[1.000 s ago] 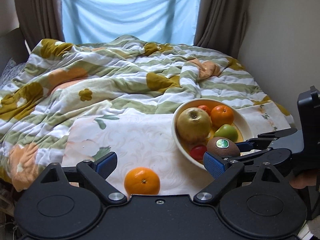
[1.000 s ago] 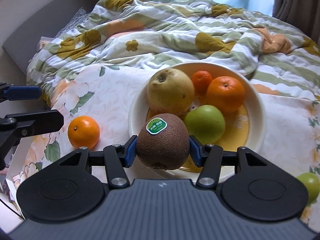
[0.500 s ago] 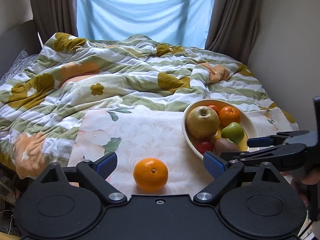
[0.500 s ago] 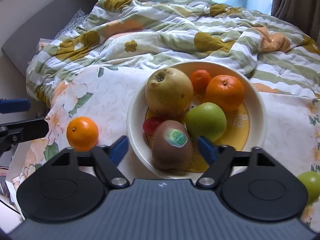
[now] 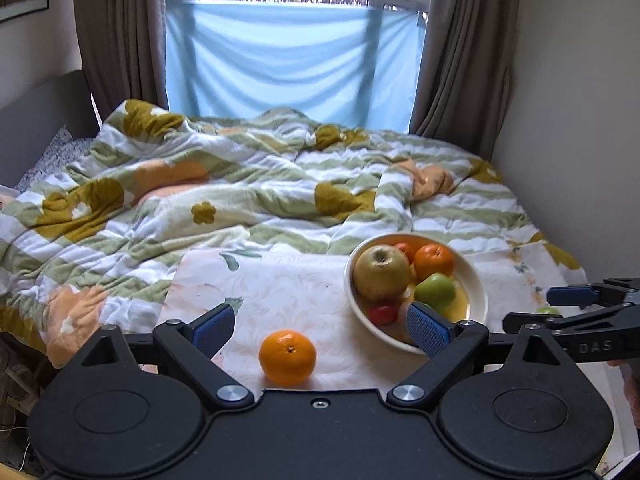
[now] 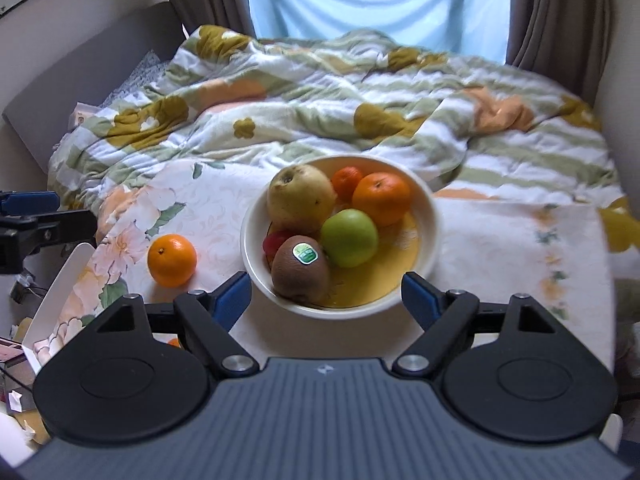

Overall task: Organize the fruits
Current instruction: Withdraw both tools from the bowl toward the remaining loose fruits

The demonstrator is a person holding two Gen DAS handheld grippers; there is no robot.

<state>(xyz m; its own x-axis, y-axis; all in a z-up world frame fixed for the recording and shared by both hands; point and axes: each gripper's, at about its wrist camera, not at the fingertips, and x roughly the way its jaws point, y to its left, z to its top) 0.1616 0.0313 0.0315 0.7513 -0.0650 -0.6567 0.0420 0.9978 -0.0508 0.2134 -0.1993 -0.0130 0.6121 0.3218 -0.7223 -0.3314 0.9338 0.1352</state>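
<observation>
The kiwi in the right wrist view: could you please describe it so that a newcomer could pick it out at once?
Find the cream bowl on the floral cloth laid over the bed. The kiwi lies at the bowl's near edge, beside the green apple. It is the only brown, fuzzy fruit, with a green and white sticker on top.
</observation>
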